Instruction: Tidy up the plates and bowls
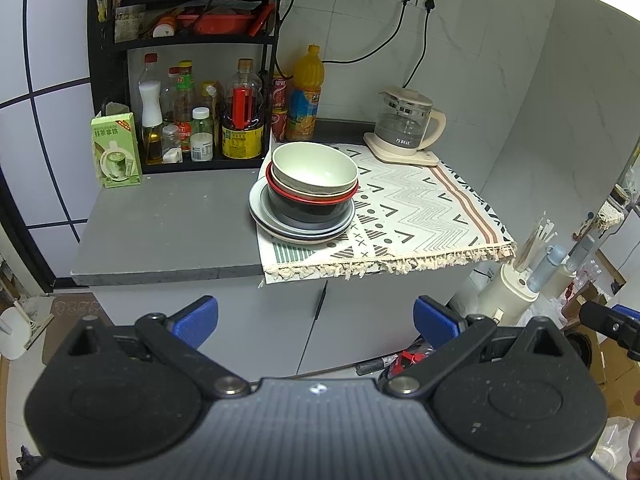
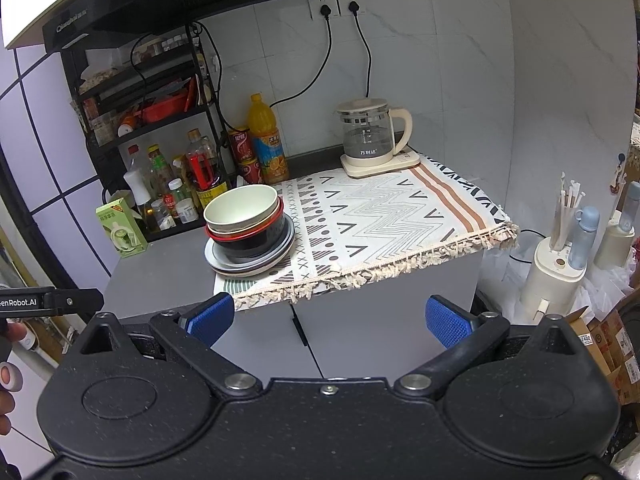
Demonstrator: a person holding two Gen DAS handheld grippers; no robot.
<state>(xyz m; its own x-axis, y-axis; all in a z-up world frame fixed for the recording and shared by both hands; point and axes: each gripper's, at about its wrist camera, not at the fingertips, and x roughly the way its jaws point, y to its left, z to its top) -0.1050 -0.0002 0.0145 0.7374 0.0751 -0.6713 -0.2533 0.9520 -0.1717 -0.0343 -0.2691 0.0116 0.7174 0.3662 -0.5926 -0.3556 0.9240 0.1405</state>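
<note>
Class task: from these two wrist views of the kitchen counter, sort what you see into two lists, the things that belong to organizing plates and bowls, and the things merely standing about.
Part of the job:
- pale green bowl
- red-rimmed black bowl
- stacked plates
- left gripper
- right gripper

Standing about:
- glass kettle
- orange juice bottle
- green carton
- patterned cloth

**Countertop clutter beyond the dishes**

A glass kettle (image 1: 406, 124) stands at the far right on a patterned cloth (image 1: 416, 216). An orange juice bottle (image 1: 306, 94) sits far centre; a green carton (image 1: 116, 150) stands left, beside a black rack (image 1: 188, 40) of condiment bottles.
</note>
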